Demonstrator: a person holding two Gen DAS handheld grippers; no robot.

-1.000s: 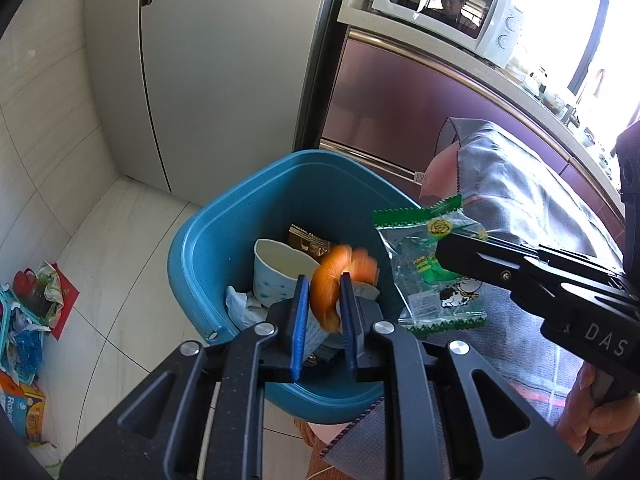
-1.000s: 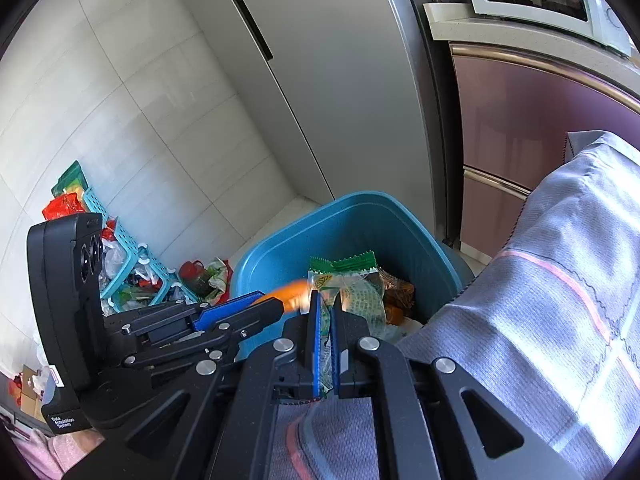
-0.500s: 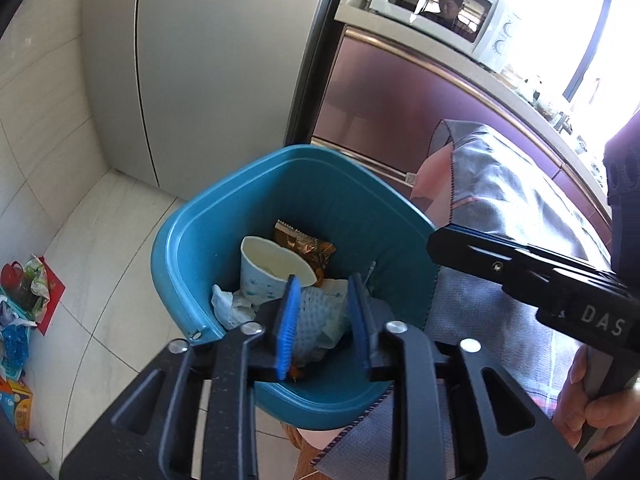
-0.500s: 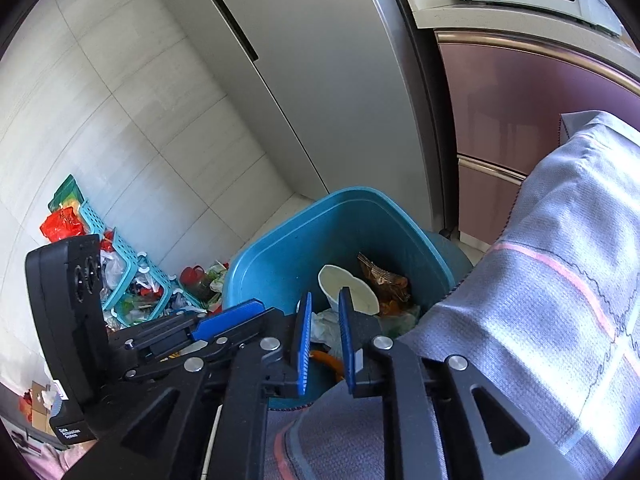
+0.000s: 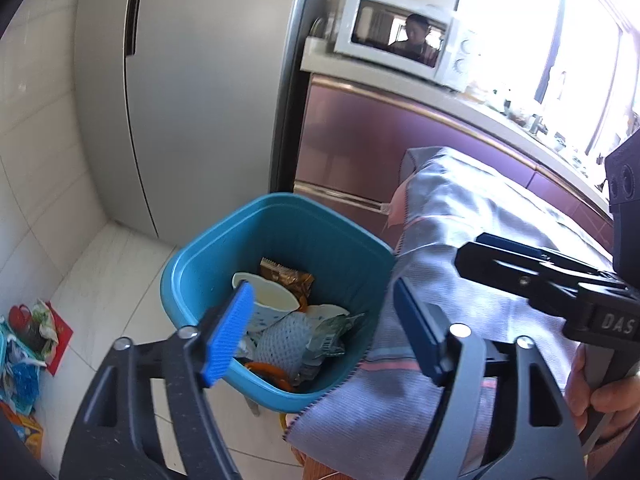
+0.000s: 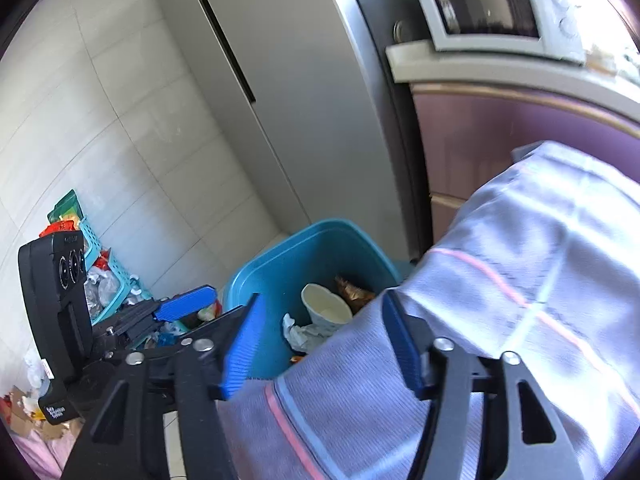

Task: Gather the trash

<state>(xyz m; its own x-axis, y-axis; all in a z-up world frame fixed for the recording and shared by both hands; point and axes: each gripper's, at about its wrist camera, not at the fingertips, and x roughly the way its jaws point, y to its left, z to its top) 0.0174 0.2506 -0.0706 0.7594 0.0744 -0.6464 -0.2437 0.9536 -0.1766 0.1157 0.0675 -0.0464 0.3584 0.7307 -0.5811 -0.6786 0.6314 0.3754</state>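
A blue trash bin (image 5: 288,200) stands on the floor beside a cloth-covered table (image 5: 480,208). In it lie a paper cup (image 5: 272,300), a brown wrapper (image 5: 286,278), a white foam net (image 5: 280,338), a crumpled snack wrapper (image 5: 328,336) and orange peel (image 5: 268,372). My left gripper (image 5: 323,292) hovers above the bin, its jaws opening with nothing between them. My right gripper (image 6: 323,298) is over the table edge next to the bin (image 6: 280,264), jaws also opening and empty. The cup (image 6: 326,306) shows past it.
A grey fridge (image 5: 192,100) rises behind the bin. Purple cabinets (image 5: 380,140) carry a white microwave (image 5: 396,44). A turquoise basket (image 6: 108,280) and loose litter (image 5: 24,340) crowd the floor on the left. A hand (image 5: 600,384) holds the right gripper's handle.
The left gripper let go of the orange peel and the right one the green snack wrapper; both now lie in the bin. Both grippers opened wide and drew back from it.
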